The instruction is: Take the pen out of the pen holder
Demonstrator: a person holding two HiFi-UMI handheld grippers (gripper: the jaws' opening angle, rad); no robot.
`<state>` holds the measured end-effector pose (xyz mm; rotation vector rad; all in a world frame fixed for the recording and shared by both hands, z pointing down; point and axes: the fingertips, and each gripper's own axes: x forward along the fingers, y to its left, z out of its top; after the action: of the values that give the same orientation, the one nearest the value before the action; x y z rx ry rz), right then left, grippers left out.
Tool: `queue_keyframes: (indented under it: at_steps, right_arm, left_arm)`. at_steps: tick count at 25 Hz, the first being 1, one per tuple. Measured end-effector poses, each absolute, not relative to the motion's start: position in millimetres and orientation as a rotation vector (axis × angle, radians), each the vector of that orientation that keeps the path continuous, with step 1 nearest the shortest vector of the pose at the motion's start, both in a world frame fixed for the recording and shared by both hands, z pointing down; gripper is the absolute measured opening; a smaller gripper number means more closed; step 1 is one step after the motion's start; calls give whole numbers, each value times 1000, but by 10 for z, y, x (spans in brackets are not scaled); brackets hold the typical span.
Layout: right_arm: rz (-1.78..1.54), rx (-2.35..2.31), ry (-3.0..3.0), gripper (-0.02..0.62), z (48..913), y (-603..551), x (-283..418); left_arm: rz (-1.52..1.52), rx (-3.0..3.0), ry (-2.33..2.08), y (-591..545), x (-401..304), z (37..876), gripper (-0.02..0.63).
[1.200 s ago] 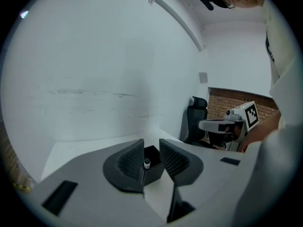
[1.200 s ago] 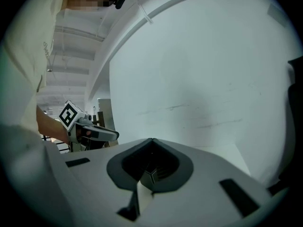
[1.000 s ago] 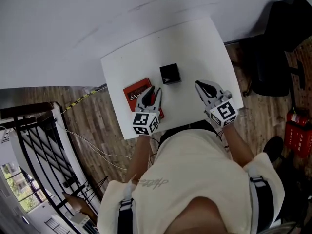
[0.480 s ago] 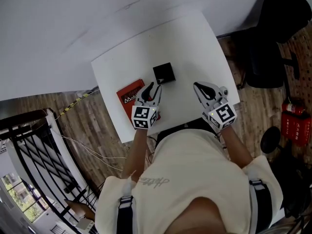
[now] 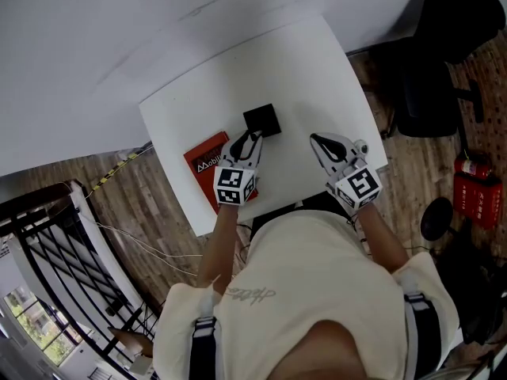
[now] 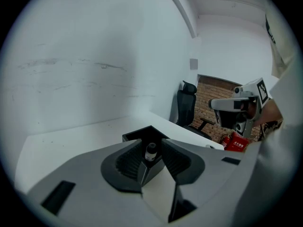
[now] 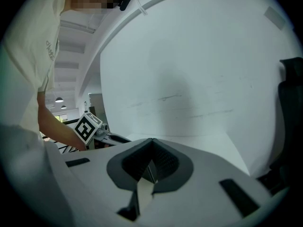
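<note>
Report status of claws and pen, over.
Left claw just opened, black-tipped pen between jaws, ungripped. Right claw shut, empty. Pen upright in black square holder. No obstruction.

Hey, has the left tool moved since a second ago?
Yes. The left tool has closed in on the black pen holder; its jaws have just been opening, and the pen shows in the gap between them, ungripped.

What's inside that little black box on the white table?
One pen: its dark tip with a pale band pokes up inside the black pen holder. The holder's walls hide the pen's lower part and anything else that may be in there.
</note>
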<state>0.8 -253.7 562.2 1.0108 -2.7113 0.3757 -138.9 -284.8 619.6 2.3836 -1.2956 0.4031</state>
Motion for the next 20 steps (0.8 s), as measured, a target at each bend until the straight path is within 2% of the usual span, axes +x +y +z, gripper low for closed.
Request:
queue_keyframes:
  at_steps: [20]
  right_arm:
    - [392,1017,-2707,8,5681,-2584,49]
  left_arm:
    - [426,2380,-1343,-2944,-1331,6246,89]
